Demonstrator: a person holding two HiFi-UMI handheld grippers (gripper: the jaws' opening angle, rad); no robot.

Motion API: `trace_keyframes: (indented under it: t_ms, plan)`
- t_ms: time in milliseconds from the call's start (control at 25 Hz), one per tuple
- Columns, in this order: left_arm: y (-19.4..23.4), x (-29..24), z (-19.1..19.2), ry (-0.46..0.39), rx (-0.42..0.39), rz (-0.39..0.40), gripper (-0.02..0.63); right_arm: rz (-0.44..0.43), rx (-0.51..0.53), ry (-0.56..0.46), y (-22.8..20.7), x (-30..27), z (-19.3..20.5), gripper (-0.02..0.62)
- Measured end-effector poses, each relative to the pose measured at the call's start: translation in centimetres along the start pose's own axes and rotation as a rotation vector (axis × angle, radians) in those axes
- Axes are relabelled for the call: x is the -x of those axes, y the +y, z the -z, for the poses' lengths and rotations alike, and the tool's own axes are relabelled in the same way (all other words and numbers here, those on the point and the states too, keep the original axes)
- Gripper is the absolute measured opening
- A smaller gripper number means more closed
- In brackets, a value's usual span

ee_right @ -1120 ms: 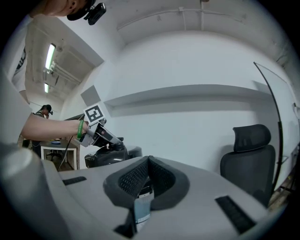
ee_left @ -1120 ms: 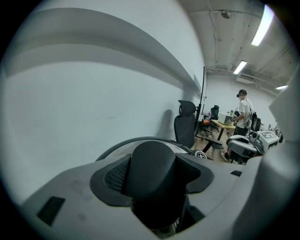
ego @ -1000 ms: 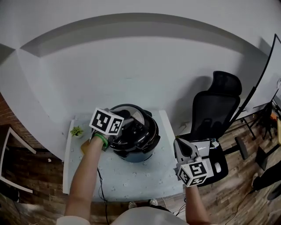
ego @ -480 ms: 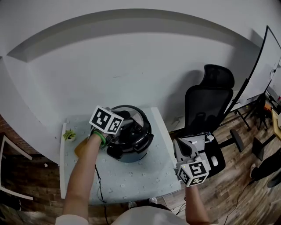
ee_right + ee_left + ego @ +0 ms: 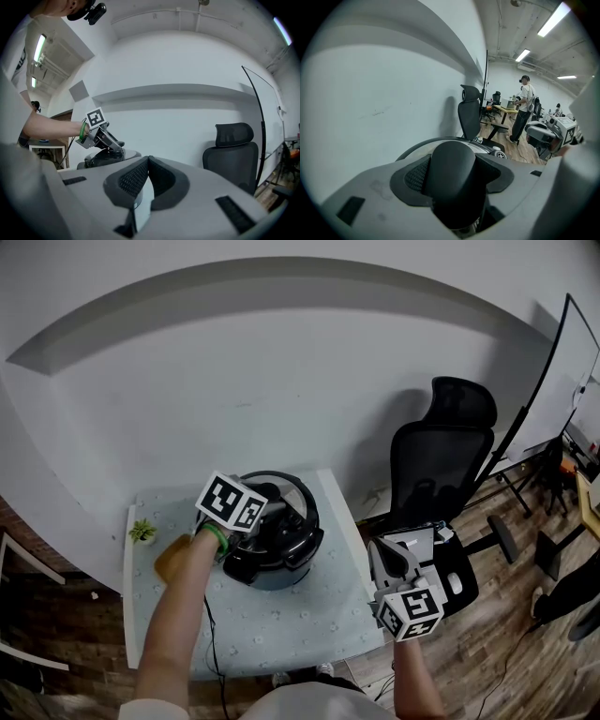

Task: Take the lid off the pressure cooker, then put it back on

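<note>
The black pressure cooker stands on the white table, its lid in place on top. My left gripper reaches down over the lid and is shut on the lid's black handle, which fills the space between the grey jaws. The lid's rim curves behind the handle. My right gripper hangs off the table's right edge, away from the cooker, pads together with nothing between them. The right gripper view shows the left gripper on the cooker from the side.
A small green plant and a brown wooden piece sit left of the cooker. A black office chair stands right of the table, near my right gripper. A white wall runs behind. A person stands far off by desks.
The head view has swung, so the table sits more to the left. My left gripper has settled slightly lower on the lid handle. The right gripper has hardly moved.
</note>
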State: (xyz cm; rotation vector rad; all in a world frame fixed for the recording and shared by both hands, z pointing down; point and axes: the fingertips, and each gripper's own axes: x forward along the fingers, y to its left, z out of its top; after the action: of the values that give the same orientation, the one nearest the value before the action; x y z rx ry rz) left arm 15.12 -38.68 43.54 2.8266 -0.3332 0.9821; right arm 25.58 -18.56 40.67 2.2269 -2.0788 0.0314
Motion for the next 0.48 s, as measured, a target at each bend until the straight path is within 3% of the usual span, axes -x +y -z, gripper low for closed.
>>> trace_keyframes:
  t_ms: [480]
  plan:
    - [-0.27, -0.97, 0.35, 0.008, -0.035, -0.007, 0.278, -0.018, 0.001, 0.003, 0.07, -0.81, 0.03, 0.000]
